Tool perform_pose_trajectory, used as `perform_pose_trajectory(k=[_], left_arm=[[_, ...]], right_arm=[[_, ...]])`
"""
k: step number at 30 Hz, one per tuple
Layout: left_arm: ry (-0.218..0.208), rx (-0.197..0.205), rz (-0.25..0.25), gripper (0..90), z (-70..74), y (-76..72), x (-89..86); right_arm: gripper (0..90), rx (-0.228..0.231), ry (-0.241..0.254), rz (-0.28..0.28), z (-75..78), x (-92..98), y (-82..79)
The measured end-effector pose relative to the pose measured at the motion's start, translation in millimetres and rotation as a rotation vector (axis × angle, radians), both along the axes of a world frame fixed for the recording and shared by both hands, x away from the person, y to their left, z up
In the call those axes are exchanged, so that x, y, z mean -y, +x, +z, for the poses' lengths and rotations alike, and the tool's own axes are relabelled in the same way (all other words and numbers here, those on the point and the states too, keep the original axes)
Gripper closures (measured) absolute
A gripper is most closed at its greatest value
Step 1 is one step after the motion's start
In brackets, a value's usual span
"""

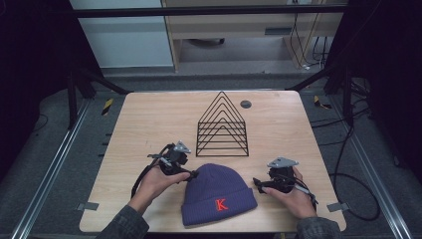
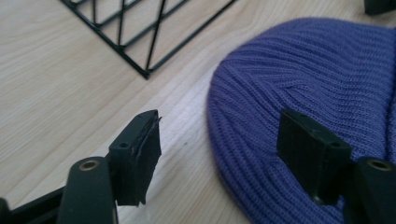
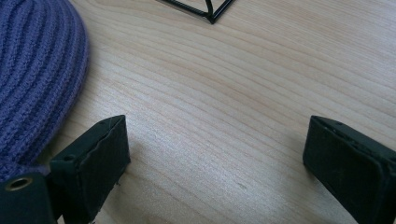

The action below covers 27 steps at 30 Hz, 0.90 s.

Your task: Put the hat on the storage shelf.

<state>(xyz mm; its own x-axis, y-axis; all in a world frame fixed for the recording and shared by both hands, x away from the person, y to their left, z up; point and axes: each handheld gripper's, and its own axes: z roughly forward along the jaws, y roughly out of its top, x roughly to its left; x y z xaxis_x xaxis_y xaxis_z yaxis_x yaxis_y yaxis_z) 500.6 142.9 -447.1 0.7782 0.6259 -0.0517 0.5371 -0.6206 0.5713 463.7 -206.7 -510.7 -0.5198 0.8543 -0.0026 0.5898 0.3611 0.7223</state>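
Down at the near edge of the bench (image 1: 149,119) lies a purple knit beanie (image 1: 215,191), flat, its folded cuff toward the person and a red letter K (image 1: 221,204) stitched on it. That letter is legible from the high view; both gripper views show ribbed purple knit and none of the cuff's front. The left gripper (image 1: 191,174) sits at the beanie's crown edge. In the left gripper view its jaws stand apart, one over bare wood and the other over the knit, with the hat's rim between them; whether the pads touch the fabric is hard to judge from this angle. The right gripper (image 1: 258,183) waits just beside the beanie's right side, jaws spread wide over bare wood, nothing between them. Behind the hat stands a black wire rack (image 1: 222,127) of triangular frames, whole from above, but cut to a corner in each gripper view. A small dark disc (image 1: 245,104) lies near the rack's far right.
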Motion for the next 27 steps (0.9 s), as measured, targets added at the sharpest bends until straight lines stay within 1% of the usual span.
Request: perform_pose_trajectory(k=[2,4,6,8,12,15,19,21,23,26,27], left_arm=[[0.013,-0.017,-0.008,33.1,-2.8,1.9,6.0],[0.027,-0.026,-0.011,34.2,-5.1,3.5,10.5],[0.029,-0.043,-0.019,35.5,-7.4,4.0,14.3],[0.045,-0.050,-0.026,35.9,-10.2,4.1,18.0],[0.054,-0.060,-0.015,37.3,-15.2,7.8,21.0],[0.061,-0.062,-0.020,38.9,-16.6,8.1,22.7],[0.078,-0.080,-0.023,41.4,-19.6,9.3,24.2],[0.081,-0.086,-0.024,43.3,-20.3,9.4,24.6],[0.080,-0.093,-0.028,47.1,-21.4,8.6,25.6],[0.089,-0.100,-0.031,52.0,-24.5,7.5,27.0],[0.084,-0.107,-0.026,52.0,-25.4,7.1,27.2]], right_arm=[[7.2,0.000,0.000,0.000,0.0,0.0,0.0],[7.2,-0.001,0.001,-0.001,0.0,-0.1,-0.1],[7.1,-0.001,0.000,0.001,0.0,0.0,-0.1],[6.8,0.000,0.001,0.000,-0.2,-0.2,-0.1],[6.3,-0.003,0.004,-0.001,-0.2,-0.8,-0.5],[6.1,-0.002,0.002,-0.001,-0.3,-1.0,-0.5],[6.1,-0.002,0.003,0.000,-0.4,-1.2,-0.5],[5.9,-0.002,0.005,0.001,-0.4,-1.3,-0.6],[5.7,-0.002,0.004,0.001,-0.5,-1.5,-0.6],[5.6,0.001,0.001,0.003,-0.7,-1.7,-0.5],[5.6,0.001,0.001,0.003,-0.7,-1.7,-0.5]])
